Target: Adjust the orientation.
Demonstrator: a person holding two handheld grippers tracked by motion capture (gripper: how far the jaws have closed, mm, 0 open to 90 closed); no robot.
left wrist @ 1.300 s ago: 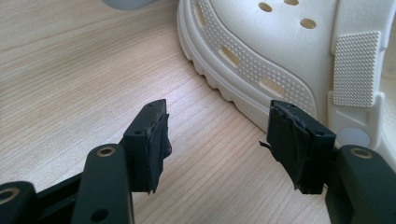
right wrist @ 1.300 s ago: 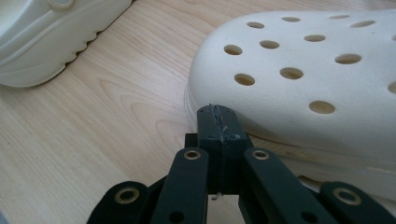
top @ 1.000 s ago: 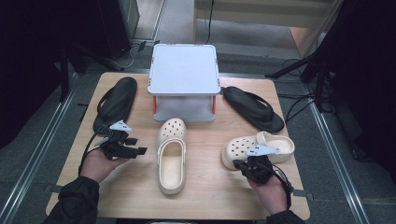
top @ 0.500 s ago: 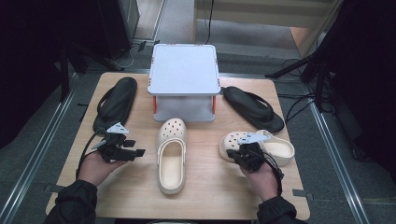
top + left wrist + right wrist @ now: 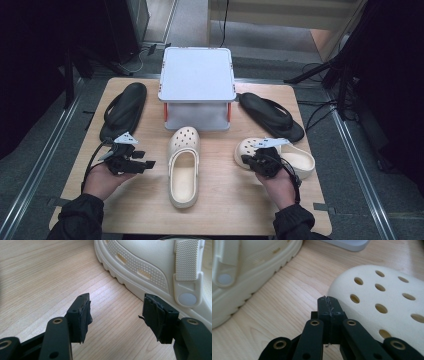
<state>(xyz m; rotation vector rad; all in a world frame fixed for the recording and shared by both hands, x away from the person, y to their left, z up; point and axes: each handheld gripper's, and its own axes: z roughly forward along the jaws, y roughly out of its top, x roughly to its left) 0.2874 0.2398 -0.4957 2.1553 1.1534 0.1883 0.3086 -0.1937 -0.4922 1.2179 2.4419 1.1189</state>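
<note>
Two cream clogs and two black sandals lie on the table (image 5: 210, 210), along with one white lidded box (image 5: 197, 75) at its far middle. One black sandal (image 5: 122, 110) lies left of the box, the other black sandal (image 5: 270, 116) right of it. The middle clog (image 5: 182, 165) lies just in front of the box, toe toward it. The right clog (image 5: 292, 156) lies crosswise near the table's right edge, its holed toe pointing at the middle clog. The right gripper (image 5: 254, 161) has its jaws clenched on nothing, tips just beside that toe, above the wood. The left gripper (image 5: 145, 161) stands released, jaws wide, pointing at the middle clog's side, near it but apart.
</note>
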